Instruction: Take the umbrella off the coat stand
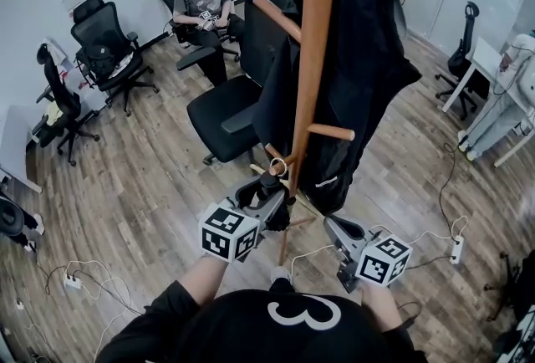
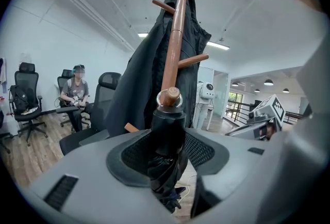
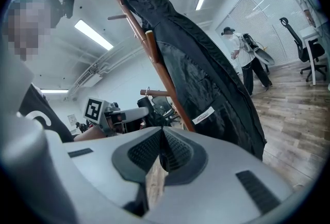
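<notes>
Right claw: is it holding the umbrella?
No, the right claw is shut with nothing between its jaws; the umbrella sits in the left claw.

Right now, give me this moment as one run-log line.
left gripper shut on umbrella | umbrella ring around coat stand peg | right gripper shut, empty

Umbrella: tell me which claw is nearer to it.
Left. The left claw is clamped on the umbrella; the right claw, shut and empty, sits apart, across the coat stand pole.
</notes>
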